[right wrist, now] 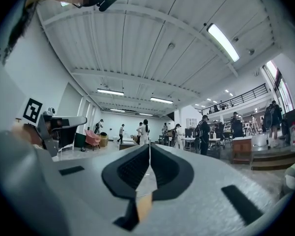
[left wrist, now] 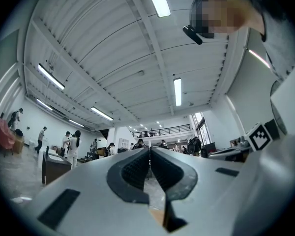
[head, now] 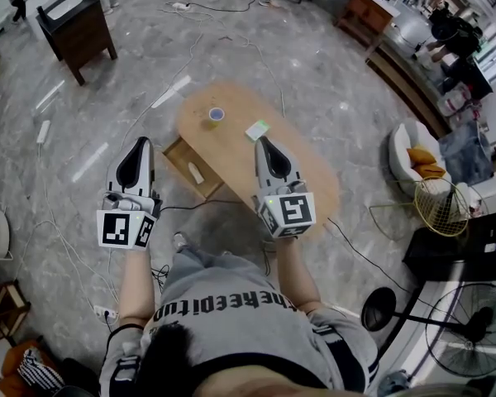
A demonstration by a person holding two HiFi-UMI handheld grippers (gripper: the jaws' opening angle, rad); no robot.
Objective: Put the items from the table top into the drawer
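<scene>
Marble-floored hall, oval wooden table [head: 228, 152], drawer [head: 180, 157] open; left gripper [head: 140, 142] and right gripper [head: 262, 142] both closed, empty; shirt [head: 231, 304] lettering unreadable

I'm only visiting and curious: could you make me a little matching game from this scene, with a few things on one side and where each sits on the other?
Things:
1. small round blue-topped roll
2. flat green-and-white packet
3. slim white object
4. left gripper

Places:
A. inside the open wooden drawer
B. on the oval wooden table, just past the right gripper
C. over the floor, left of the table
D. on the tabletop at its far end, on the drawer's side

Pairs: 1-D, 2-B, 3-A, 4-C
</scene>
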